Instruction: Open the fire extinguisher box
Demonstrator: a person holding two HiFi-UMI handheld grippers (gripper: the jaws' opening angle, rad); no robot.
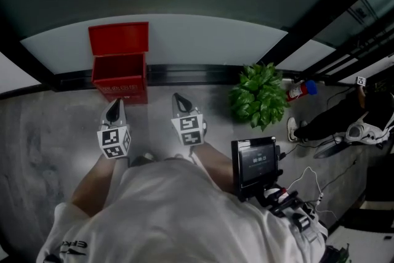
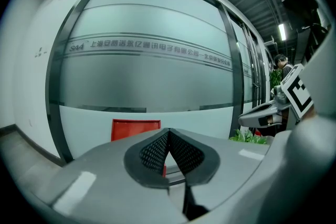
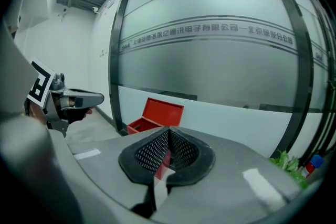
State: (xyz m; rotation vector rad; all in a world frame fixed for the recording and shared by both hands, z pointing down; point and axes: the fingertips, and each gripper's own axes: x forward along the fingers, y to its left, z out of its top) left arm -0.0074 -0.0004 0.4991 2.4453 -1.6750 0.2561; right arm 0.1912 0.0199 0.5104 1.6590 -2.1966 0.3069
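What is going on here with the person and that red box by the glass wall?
A person holds a left hand-held gripper and a right hand-held gripper, facing a red fire extinguisher box that sits on the floor against the glass wall. The box's lid stands raised, so it is open. Both grippers are shut and empty, pointing toward the box but short of it, touching nothing. A green plant sits off to the right.

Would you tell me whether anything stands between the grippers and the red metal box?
Nothing visible: only grey floor lies between the left gripper, the right gripper and the red metal box; the green potted plant stands aside, rightward.
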